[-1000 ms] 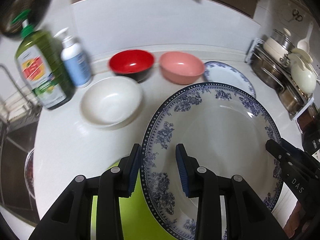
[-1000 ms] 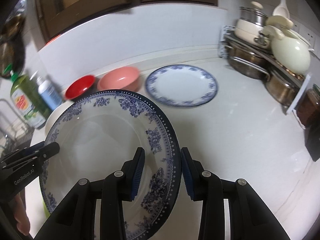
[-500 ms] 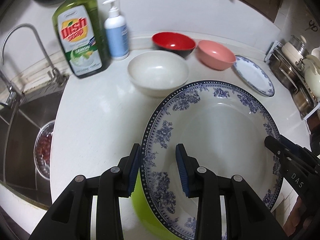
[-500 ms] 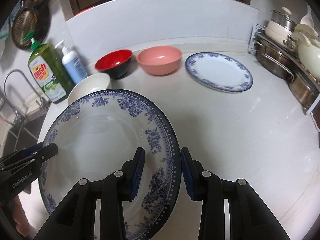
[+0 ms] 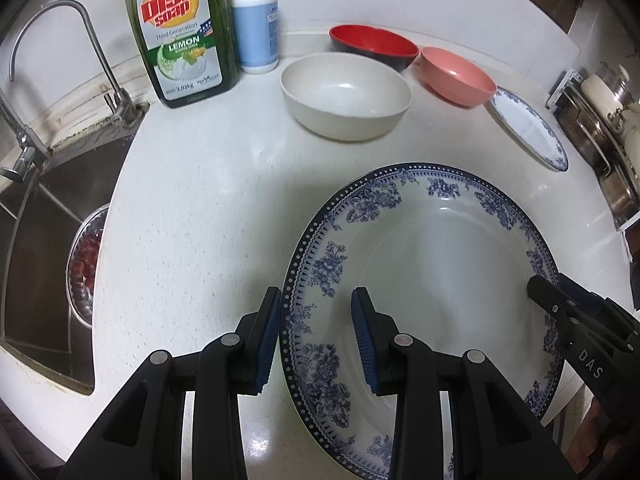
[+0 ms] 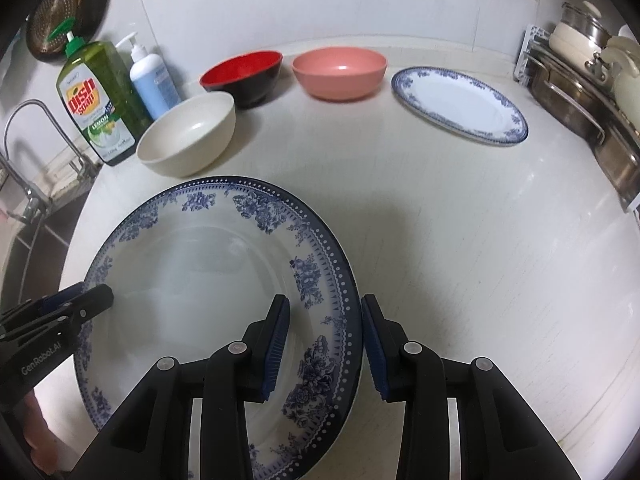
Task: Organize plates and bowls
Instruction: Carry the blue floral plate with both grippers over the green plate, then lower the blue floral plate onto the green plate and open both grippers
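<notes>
Running left to right across the white counter (image 5: 192,208):
Sink (image 5: 44,216): lying at the far left edge, with a curved tap (image 5: 60,60) rising behind it.
Dish soap bottle (image 5: 180,32): standing upright at the back, a blue pump bottle (image 5: 255,28) standing just beside it.
Left gripper (image 5: 316,340): gripping the left rim of the large blue-patterned plate (image 5: 432,288), one pad sitting above the rim and one below.
Large blue-patterned plate: being held between both grippers near the front edge; whether it is touching the counter, cannot tell.
Right gripper (image 6: 324,344): clamping the plate's right rim in the same way.
Cream bowl (image 5: 346,96): sitting upright behind the plate, near the bottles.
Red bowl (image 6: 242,76): sitting at the back, just behind the cream bowl.
Pink bowl (image 6: 340,72): resting beside the red bowl, apart from it.
Smaller blue-rimmed plate (image 6: 460,104): lying flat, right of the pink bowl.
Rack of pots (image 6: 580,80): standing at the far right.
</notes>
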`<act>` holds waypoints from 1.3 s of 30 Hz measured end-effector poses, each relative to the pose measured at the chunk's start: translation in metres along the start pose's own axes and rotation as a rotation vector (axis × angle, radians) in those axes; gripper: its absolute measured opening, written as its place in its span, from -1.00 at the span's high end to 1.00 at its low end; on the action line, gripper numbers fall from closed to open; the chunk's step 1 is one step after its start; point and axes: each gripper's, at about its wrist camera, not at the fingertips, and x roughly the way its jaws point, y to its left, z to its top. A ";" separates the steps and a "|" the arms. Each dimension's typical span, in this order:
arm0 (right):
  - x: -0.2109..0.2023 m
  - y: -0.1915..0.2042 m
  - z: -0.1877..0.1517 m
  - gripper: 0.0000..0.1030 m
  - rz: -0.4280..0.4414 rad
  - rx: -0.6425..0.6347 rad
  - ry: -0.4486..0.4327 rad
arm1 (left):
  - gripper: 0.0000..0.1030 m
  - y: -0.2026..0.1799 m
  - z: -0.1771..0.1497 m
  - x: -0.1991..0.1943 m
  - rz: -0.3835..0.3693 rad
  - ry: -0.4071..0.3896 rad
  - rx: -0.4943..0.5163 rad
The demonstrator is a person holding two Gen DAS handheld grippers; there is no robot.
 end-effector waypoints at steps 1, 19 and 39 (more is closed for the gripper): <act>0.002 0.000 -0.002 0.26 -0.001 -0.001 0.008 | 0.32 0.000 -0.001 0.002 -0.004 0.006 -0.001; 0.013 0.006 -0.006 0.24 -0.022 -0.043 0.053 | 0.31 0.004 -0.010 0.018 -0.014 0.061 -0.023; -0.004 0.003 0.000 -0.18 -0.011 -0.014 -0.012 | -0.19 0.000 -0.002 0.003 -0.015 0.016 -0.008</act>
